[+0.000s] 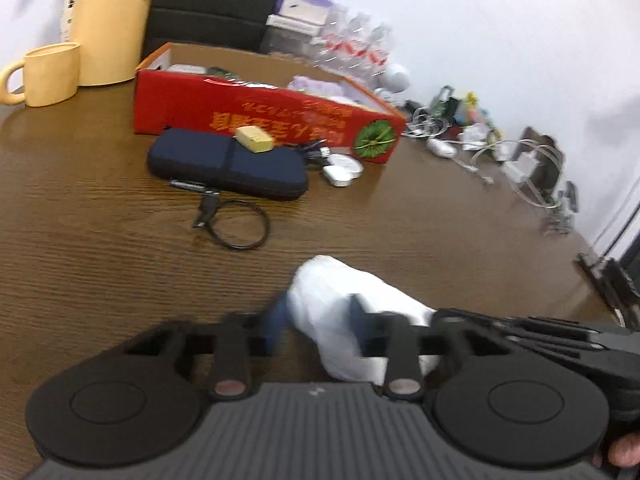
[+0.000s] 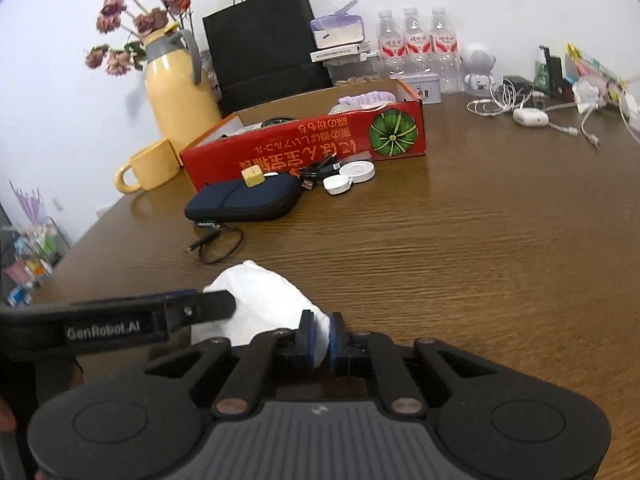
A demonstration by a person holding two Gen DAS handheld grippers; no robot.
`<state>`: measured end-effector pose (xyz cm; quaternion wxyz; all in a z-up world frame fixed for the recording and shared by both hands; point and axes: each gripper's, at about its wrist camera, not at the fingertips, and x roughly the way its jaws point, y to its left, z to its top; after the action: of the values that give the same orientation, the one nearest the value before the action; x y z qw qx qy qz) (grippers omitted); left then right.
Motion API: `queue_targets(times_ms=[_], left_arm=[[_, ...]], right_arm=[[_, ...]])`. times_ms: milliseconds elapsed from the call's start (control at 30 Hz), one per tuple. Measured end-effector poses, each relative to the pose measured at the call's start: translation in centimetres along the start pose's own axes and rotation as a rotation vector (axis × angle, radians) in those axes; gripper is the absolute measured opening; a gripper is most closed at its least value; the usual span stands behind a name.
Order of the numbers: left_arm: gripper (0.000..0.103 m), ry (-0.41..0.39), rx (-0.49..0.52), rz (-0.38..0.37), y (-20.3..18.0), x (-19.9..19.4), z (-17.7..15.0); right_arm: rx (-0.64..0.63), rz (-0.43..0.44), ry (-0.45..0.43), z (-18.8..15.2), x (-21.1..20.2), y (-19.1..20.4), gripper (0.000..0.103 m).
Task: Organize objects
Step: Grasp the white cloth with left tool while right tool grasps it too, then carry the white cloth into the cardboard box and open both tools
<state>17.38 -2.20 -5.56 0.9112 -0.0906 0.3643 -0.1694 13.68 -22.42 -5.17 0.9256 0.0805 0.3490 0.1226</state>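
Note:
A crumpled white cloth lies on the brown table close in front of both grippers. My left gripper has its jaws apart around the cloth's near end, blurred by motion. My right gripper is shut on one end of the white cloth; the left gripper's finger reaches across the cloth from the left. A red cardboard box stands open further back, with a purple scrunchie inside.
A dark blue zip case with a small yellow block on top lies before the box, beside a black cable and white round cases. A yellow mug, yellow jug, black bag, bottles and cables line the wall.

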Motion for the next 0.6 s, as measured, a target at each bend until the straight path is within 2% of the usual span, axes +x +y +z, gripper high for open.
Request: queue_targets(times_ms=[200,367,500,600], left_arm=[[0.013,0.017,-0.052,0.009,0.3,-0.6,0.1],[0.010,-0.033,-0.063,-0.007,-0.3,-3.7,1.2],[0.010,-0.116,-0.009,-0.030,0.1,-5.2,6.5],[0.010,-0.176,0.003,0.001,1.0,-4.1,12.5]], right_arm=[[-0.005,0.007,0.002,0.2,0.2,-0.3,0.006],[-0.031,0.022,-0.034,0.7,-1.6,0.8,0.005],[-0.087,0.058,-0.099,4.6,-3.0,1.9,0.005],[-0.163,0.080,-0.167,10.6,-1.9,2.8,0.005]])
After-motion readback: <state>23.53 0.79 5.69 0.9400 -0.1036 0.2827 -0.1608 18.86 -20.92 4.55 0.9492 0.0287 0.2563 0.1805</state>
